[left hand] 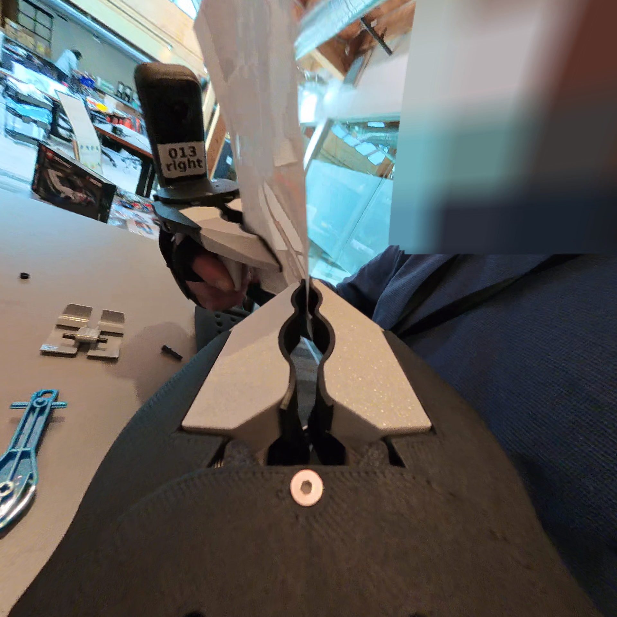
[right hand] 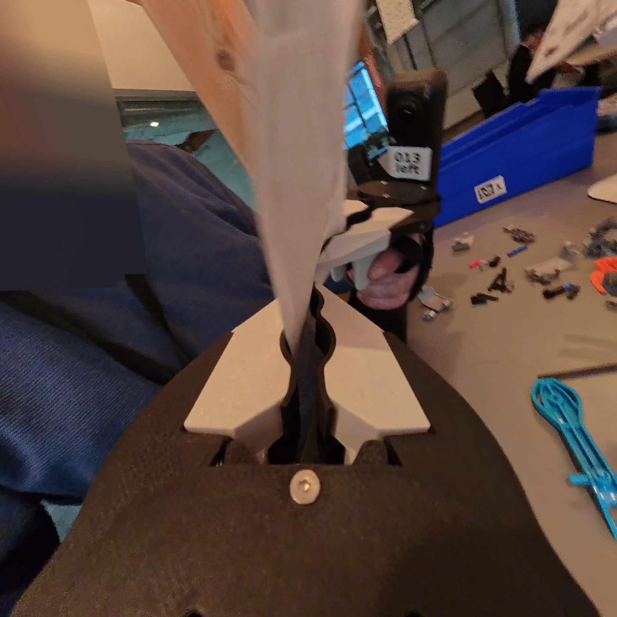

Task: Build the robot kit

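Observation:
A thin white sheet [left hand: 263, 117], paper-like, is held up in the air between both grippers. In the left wrist view it runs edge-on through my left gripper [left hand: 305, 290], whose fingers are shut on its lower edge. My right gripper [left hand: 272, 262] shows just left of it, clamped on the same sheet. In the right wrist view the sheet [right hand: 300, 167] rises out of my right gripper [right hand: 309, 307], whose fingers are shut on it. My left gripper [right hand: 329, 248] grips it a little higher on the right. Both are held by gloved hands above a grey table [left hand: 83, 267].
A person in a dark blue sweater [left hand: 500, 367] is close behind the sheet. On the table lie a grey brick assembly [left hand: 85, 334], a blue tool [left hand: 20, 450], a black box [left hand: 70, 183], a blue bin [right hand: 521, 150] and several loose small pieces [right hand: 500, 277]. Left and right tips are no more than a few centimetres apart. The grey brick assembly [left hand: 85, 334] is about 20 centimeters from my right fingertips.

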`<state>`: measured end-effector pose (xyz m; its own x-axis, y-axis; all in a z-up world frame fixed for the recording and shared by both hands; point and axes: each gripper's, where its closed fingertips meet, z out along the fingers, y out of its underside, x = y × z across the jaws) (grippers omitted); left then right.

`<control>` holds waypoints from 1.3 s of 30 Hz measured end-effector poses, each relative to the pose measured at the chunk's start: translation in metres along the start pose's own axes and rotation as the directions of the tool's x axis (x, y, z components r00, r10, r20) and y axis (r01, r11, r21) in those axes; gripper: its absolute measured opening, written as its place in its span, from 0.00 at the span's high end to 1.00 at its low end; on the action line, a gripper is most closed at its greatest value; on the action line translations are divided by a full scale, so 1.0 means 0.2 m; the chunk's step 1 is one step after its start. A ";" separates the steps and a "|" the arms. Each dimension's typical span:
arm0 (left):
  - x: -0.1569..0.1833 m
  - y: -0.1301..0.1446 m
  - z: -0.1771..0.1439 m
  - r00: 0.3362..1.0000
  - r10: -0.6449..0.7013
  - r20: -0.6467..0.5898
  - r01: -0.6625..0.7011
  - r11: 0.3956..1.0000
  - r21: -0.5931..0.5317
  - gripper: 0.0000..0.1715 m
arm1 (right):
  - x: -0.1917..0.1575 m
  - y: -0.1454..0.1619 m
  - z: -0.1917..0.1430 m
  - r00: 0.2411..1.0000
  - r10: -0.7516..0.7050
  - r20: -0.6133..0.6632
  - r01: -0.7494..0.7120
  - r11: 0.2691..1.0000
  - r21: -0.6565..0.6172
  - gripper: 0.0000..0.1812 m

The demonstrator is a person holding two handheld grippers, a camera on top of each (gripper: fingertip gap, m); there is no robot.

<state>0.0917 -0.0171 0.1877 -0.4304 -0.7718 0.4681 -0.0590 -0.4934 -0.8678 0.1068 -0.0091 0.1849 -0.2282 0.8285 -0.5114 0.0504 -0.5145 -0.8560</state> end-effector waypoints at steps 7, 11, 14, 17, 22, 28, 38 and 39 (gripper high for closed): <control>0.03 -0.04 0.00 0.992 -0.064 -0.104 0.078 0.987 0.138 1.00 | -0.07 -0.08 0.06 0.987 -0.050 0.152 0.042 0.998 0.054 1.00; 0.03 -0.07 0.00 0.995 -0.045 -0.084 0.058 0.985 0.163 1.00 | 0.06 -0.08 0.02 0.999 0.016 0.036 -0.018 0.998 0.062 0.96; -0.01 -0.10 -0.03 0.999 -0.037 -0.023 0.041 0.979 0.202 1.00 | 0.16 -0.10 -0.07 0.975 -0.031 -0.220 0.049 0.996 0.077 0.85; -0.05 -0.12 -0.07 0.998 -0.047 0.033 0.037 0.969 0.244 1.00 | 0.12 -0.15 -0.18 0.875 -0.180 -0.448 0.221 0.974 0.040 0.87; -0.11 -0.14 -0.09 0.991 -0.022 0.129 -0.013 0.965 0.263 1.00 | 0.03 -0.23 -0.30 0.534 -0.376 -0.757 0.422 0.895 -0.146 0.86; -0.08 -0.14 -0.01 0.993 0.039 0.113 -0.067 0.964 0.256 1.00 | -0.01 -0.17 -0.12 0.607 -0.343 -0.716 0.421 0.904 -0.075 0.83; 0.03 -0.12 0.08 0.987 0.158 -0.002 -0.153 0.962 0.224 1.00 | -0.02 -0.13 0.04 0.871 -0.185 -0.456 0.296 0.937 0.187 0.86; 0.04 -0.12 0.08 0.985 0.170 -0.011 -0.164 0.960 0.228 1.00 | -0.04 -0.13 0.05 0.901 -0.152 -0.407 0.261 0.938 0.227 0.86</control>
<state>0.1041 -0.0175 0.2155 -0.4440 -0.8401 0.3115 0.2190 -0.4388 -0.8715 0.0980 -0.0043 0.2119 0.1823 0.9145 -0.3613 -0.2324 -0.3170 -0.9195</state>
